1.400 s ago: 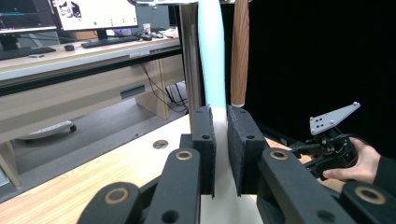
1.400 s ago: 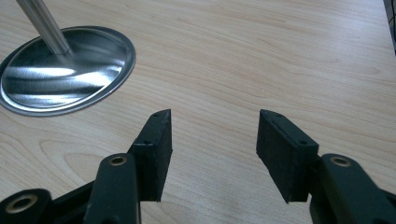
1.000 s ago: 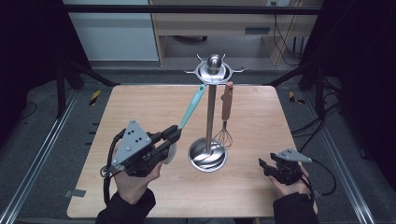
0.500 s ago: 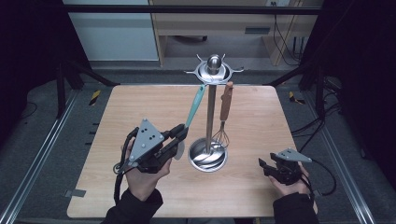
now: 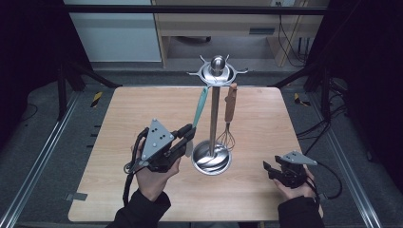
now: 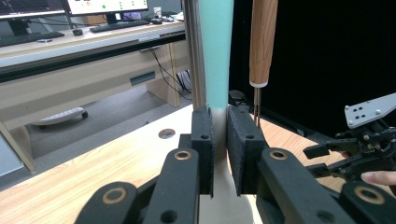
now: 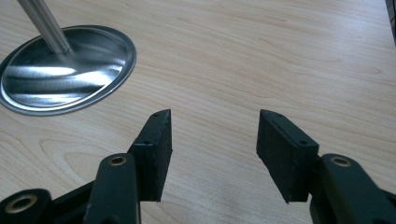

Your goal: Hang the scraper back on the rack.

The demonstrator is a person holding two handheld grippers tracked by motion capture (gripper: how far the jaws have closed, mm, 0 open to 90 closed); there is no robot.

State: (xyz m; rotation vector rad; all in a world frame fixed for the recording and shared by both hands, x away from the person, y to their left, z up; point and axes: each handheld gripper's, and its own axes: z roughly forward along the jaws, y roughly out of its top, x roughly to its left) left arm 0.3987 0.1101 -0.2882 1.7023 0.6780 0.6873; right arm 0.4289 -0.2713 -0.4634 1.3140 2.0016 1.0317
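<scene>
The left gripper point(image 6: 220, 154) is closing its jaws around the pale blade end of one teal-handled spatula point(image 6: 216, 51), pads nearly touching it, so I can't tell if it's truly clamped. Right behind it, the steel pole of the single utensil stand point(image 5: 213, 114) is crowding in, with one wooden-handled wire whisk point(image 5: 229, 114) hanging just beyond. The right gripper point(image 7: 212, 149) is sitting wide open over bare wooden tabletop point(image 7: 280, 56), the stand's round base point(image 7: 65, 70) off ahead.
</scene>
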